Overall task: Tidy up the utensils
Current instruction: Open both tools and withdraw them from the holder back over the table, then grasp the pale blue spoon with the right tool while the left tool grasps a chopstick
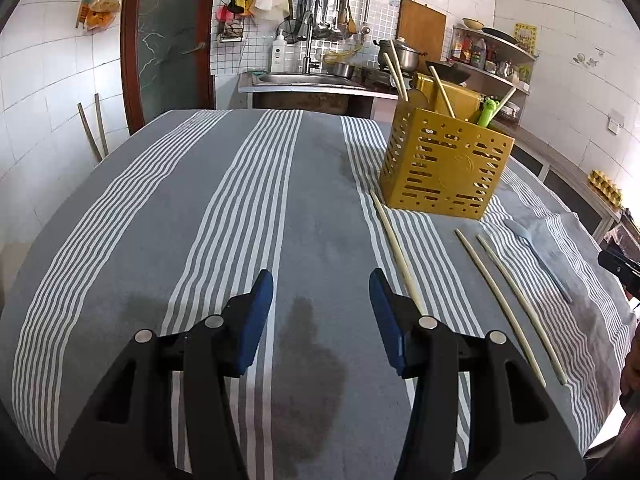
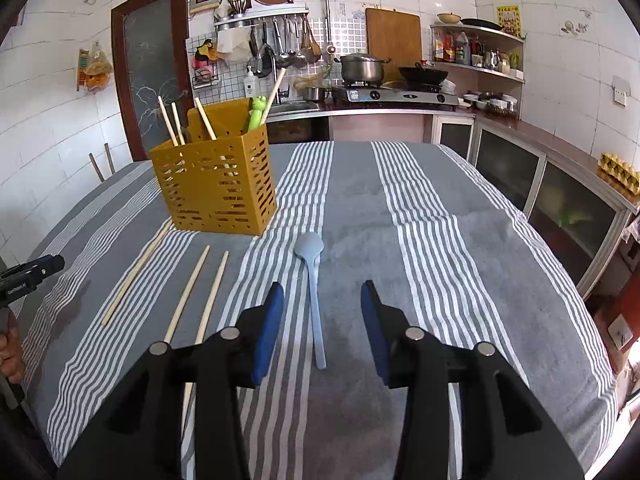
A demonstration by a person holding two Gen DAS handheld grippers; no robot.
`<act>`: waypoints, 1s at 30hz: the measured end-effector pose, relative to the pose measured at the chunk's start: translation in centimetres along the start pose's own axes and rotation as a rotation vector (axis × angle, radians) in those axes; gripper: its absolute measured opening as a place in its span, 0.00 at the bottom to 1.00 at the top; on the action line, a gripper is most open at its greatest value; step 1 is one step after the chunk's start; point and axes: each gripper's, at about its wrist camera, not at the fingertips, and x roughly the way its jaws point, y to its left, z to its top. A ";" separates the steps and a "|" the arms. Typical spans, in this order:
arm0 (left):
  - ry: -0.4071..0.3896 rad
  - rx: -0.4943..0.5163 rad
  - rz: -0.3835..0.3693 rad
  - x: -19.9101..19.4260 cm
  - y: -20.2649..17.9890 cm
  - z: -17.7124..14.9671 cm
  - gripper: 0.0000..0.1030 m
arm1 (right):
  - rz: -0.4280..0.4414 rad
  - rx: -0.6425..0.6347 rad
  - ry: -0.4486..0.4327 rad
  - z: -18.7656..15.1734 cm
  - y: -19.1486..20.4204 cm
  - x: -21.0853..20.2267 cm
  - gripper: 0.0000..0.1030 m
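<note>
A yellow slotted utensil holder [image 1: 444,168] [image 2: 218,184] stands on the striped tablecloth, with several chopsticks and a green utensil [image 2: 256,110] in it. Three loose chopsticks lie on the cloth: one [image 1: 394,246] [image 2: 136,272] by the holder, two [image 1: 500,308] [image 1: 520,304] [image 2: 188,294] [image 2: 212,298] side by side. A pale blue spoon [image 2: 314,292] [image 1: 538,258] lies with its handle between my right gripper's [image 2: 322,308] open fingers. My left gripper [image 1: 321,298] is open and empty, left of the chopsticks.
The table [image 2: 460,260] is covered in a grey and white striped cloth with damp patches. Behind it are a sink [image 1: 304,78], a stove with a pot and wok [image 2: 400,88], hanging utensils and shelves. A cabinet [image 2: 560,200] runs along the right.
</note>
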 end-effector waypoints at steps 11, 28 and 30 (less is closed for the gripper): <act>0.034 0.033 -0.029 0.6 -1.8 0.5 0.48 | 0.001 0.009 0.030 -0.2 -0.7 0.8 0.42; 0.146 0.124 -0.072 7.2 -5.4 3.9 0.49 | 0.020 -0.092 0.199 2.9 1.7 8.8 0.48; 0.165 0.128 -0.073 8.3 -5.7 4.4 0.49 | 0.019 -0.102 0.227 3.3 2.0 10.3 0.48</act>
